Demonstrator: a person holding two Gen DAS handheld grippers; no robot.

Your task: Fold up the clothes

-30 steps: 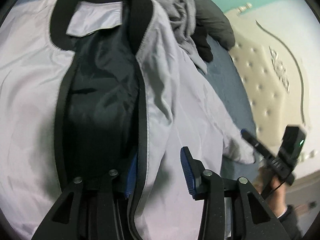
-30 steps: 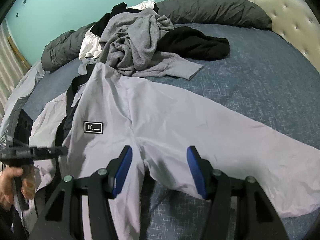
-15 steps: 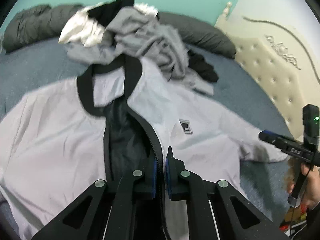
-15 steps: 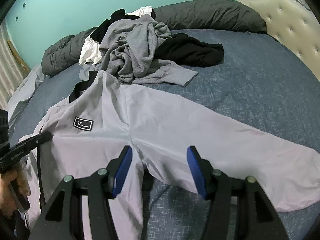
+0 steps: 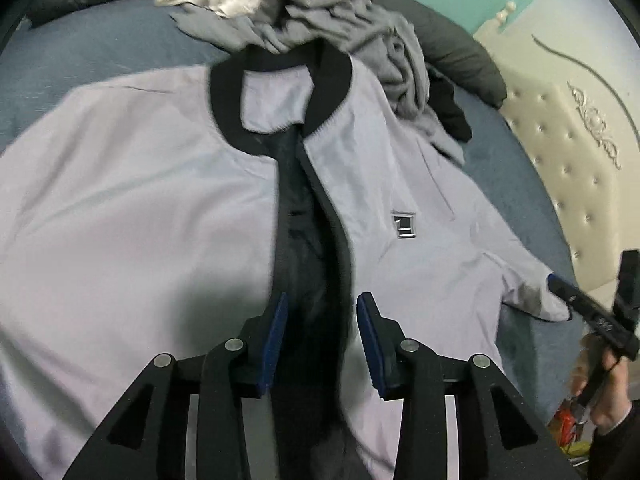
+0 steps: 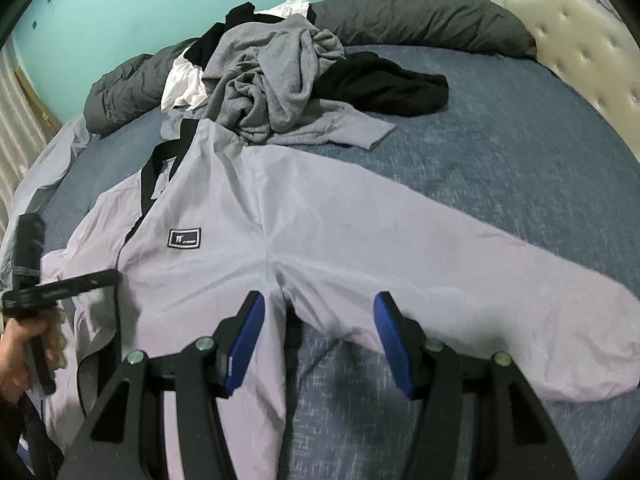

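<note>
A pale lilac jacket (image 5: 140,208) with black collar and zip trim lies front-up on the blue bed, its front slightly parted over dark lining (image 5: 308,256). My left gripper (image 5: 322,344) hovers open over the lower zip edge, holding nothing. In the right wrist view the same jacket (image 6: 224,248) shows its chest label (image 6: 184,237), and one sleeve (image 6: 460,280) stretches to the right. My right gripper (image 6: 316,336) stands open above the armpit of that sleeve. The left gripper (image 6: 60,286) appears at the far left, held by a hand (image 6: 24,356).
A heap of grey, black and white clothes (image 6: 276,76) lies beyond the collar. Dark pillows (image 6: 420,20) line the far edge of the blue bed (image 6: 520,152). A cream tufted headboard (image 5: 568,176) stands on the right. The right gripper (image 5: 592,320) is near the sleeve end.
My left gripper, shut on the jacket's zip edge half a second ago, has opened and let it go. The jacket front lies more closed. The right gripper has stayed open over the armpit.
</note>
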